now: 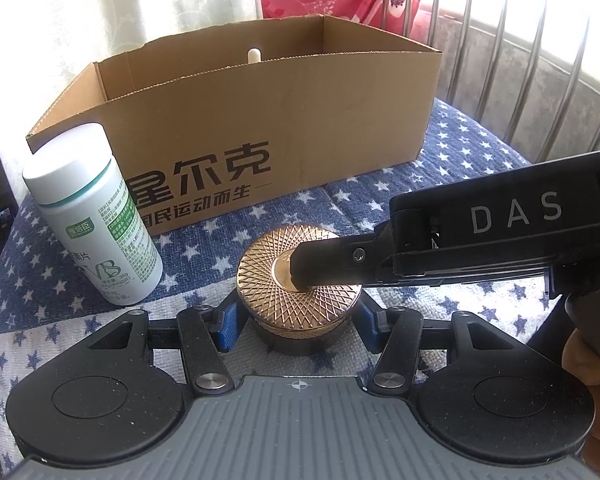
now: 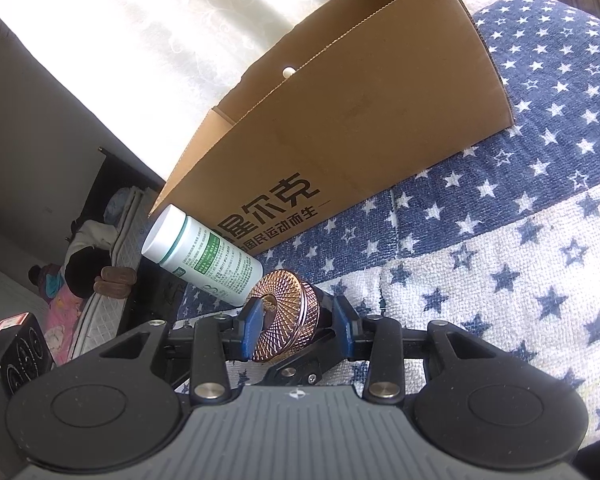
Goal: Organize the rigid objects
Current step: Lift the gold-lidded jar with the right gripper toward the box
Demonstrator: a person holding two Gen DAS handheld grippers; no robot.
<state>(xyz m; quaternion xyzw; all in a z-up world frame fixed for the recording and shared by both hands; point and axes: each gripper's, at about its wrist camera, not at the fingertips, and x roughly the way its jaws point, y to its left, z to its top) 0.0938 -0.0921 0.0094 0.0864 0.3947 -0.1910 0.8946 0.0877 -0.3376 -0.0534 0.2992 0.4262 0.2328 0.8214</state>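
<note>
A small dark jar with a copper, cross-hatched lid [image 1: 268, 264] sits low at the centre of the left wrist view. My left gripper [image 1: 298, 320] is shut on its sides, a blue pad on each flank. From the right, my right gripper's upper finger [image 1: 328, 264] lies flat on the lid's centre. In the right wrist view the jar [image 2: 288, 304] appears tilted between the pads of my right gripper [image 2: 300, 320], one pad on the lid's face and the other at the dark base. A white vitamin bottle [image 1: 92, 216] [image 2: 204, 256] stands just left of the jar.
An open cardboard box [image 1: 300, 120] [image 2: 360, 120] with printed characters stands behind the jar on a blue star-patterned quilt [image 1: 440, 184] [image 2: 520, 240]. Metal rails [image 1: 500, 60] rise at the back right. A person's hand [image 1: 580, 360] shows at the right edge.
</note>
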